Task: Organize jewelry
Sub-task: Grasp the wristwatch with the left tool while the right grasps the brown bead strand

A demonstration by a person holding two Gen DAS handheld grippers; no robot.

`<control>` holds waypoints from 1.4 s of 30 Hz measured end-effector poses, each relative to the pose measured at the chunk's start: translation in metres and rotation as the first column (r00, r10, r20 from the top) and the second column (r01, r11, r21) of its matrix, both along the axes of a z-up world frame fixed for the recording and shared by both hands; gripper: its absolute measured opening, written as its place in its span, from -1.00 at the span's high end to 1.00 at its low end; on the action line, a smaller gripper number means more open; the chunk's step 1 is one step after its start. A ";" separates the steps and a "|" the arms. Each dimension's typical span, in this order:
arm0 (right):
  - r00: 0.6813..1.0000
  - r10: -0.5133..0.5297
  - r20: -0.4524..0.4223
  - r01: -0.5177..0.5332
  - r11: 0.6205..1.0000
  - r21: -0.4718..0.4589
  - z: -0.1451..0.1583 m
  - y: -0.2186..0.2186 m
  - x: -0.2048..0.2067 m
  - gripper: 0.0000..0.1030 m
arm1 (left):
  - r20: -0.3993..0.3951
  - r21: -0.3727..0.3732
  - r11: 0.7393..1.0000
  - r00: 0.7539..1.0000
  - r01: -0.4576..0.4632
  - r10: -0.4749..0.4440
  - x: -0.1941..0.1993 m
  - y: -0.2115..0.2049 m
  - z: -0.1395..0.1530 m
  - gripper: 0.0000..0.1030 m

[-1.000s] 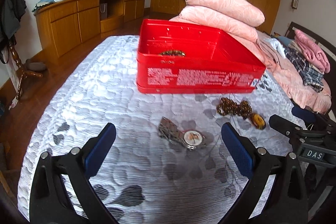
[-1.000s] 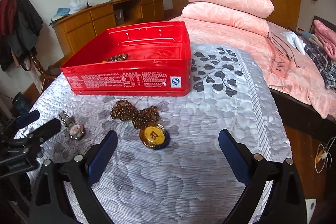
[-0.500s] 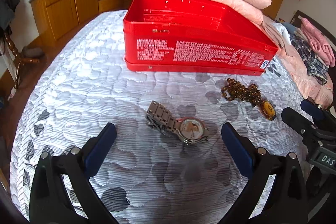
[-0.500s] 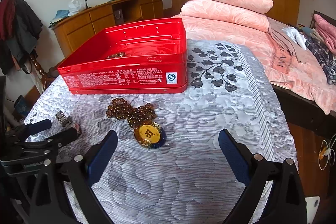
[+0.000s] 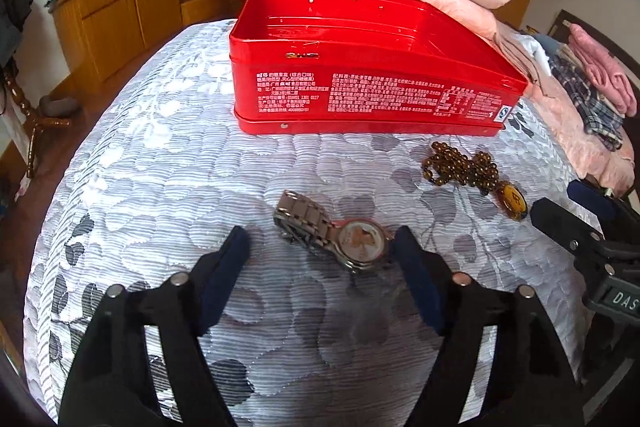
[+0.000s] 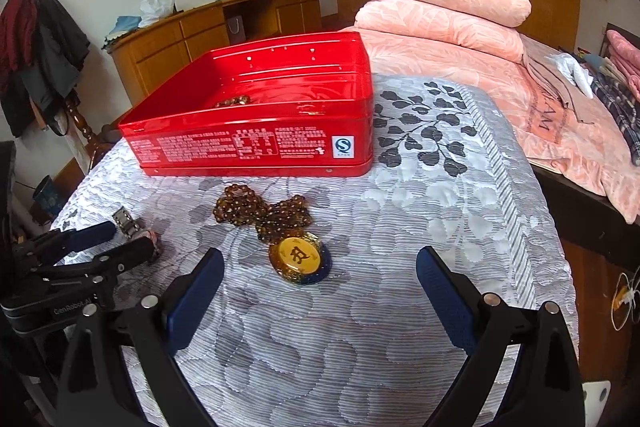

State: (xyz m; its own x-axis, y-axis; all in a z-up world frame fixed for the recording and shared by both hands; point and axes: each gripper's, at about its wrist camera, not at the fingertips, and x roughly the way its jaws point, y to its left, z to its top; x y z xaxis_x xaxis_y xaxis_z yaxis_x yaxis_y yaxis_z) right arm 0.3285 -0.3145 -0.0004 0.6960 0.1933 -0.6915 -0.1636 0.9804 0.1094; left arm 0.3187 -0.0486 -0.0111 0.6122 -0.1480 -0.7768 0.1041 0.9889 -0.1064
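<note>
A silver watch (image 5: 336,233) lies on the quilted bed cover, between the open fingers of my left gripper (image 5: 320,243); its right pad (image 5: 416,279) is close to the watch face. A brown bead necklace with a gold pendant (image 6: 298,257) lies in front of my open right gripper (image 6: 316,287); it also shows in the left wrist view (image 5: 472,171). The red tin box (image 5: 376,87) stands behind both, with a beaded piece (image 6: 232,101) inside. The left gripper (image 6: 120,245) shows at the left of the right wrist view, over the watch (image 6: 132,229).
Stacked pink pillows (image 6: 436,3) and a pink blanket (image 6: 560,123) lie behind and right of the box. The bed's right edge (image 6: 548,195) drops to the floor. A wooden sideboard (image 5: 132,7) stands along the far wall.
My left gripper has moved forward and down to the watch, and its fingers have narrowed around it. My right gripper has edged closer to the pendant.
</note>
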 end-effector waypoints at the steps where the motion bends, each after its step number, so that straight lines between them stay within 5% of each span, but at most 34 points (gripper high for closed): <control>1: 1.000 0.006 0.000 -0.006 1.000 -0.001 0.000 0.002 0.000 -0.83 | 0.002 -0.001 1.000 1.000 0.004 -0.004 -0.001 0.001 0.000 -0.17; 10: 0.997 0.066 -0.027 -0.067 0.998 -0.016 -0.005 0.020 0.008 -0.78 | 0.013 -0.070 0.997 0.999 0.036 -0.035 -0.005 0.019 0.003 0.51; 15: 0.995 0.080 -0.056 -0.081 0.997 -0.007 -0.009 0.025 0.015 -0.56 | 0.011 -0.093 0.995 0.999 0.044 -0.043 -0.003 0.023 0.001 0.51; 24: 0.992 0.070 -0.107 -0.074 0.997 -0.027 -0.017 0.026 0.041 -0.41 | 0.000 -0.079 0.996 0.999 0.045 -0.045 0.008 0.018 0.000 0.20; 28: 0.992 0.061 -0.109 -0.069 0.995 -0.072 -0.018 0.032 0.045 -0.17 | 0.004 -0.069 0.997 0.999 0.040 -0.040 0.012 0.016 0.000 0.32; 32: 0.993 0.068 -0.098 -0.073 0.996 -0.054 -0.016 0.027 0.042 0.36 | 0.006 -0.070 0.997 0.999 0.032 -0.031 0.014 0.018 0.000 0.48; 34: 0.993 0.069 -0.097 -0.074 0.996 -0.049 -0.017 0.027 0.040 0.37 | 0.007 -0.076 0.997 0.999 0.033 -0.033 0.014 0.019 0.000 0.67; 42: 0.994 0.086 -0.067 -0.082 0.995 0.055 -0.008 0.015 0.012 0.60 | 0.030 -0.088 0.995 0.998 0.049 -0.046 0.009 0.019 0.004 0.78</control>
State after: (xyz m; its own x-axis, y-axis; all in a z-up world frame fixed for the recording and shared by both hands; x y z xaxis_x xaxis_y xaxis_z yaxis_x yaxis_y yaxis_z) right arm 0.3409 -0.2999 -0.0087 0.6268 0.2858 -0.7249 -0.2355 0.9563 0.1734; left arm 0.3276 -0.0296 -0.0072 0.6239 -0.2454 -0.7420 0.1549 0.9694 -0.1903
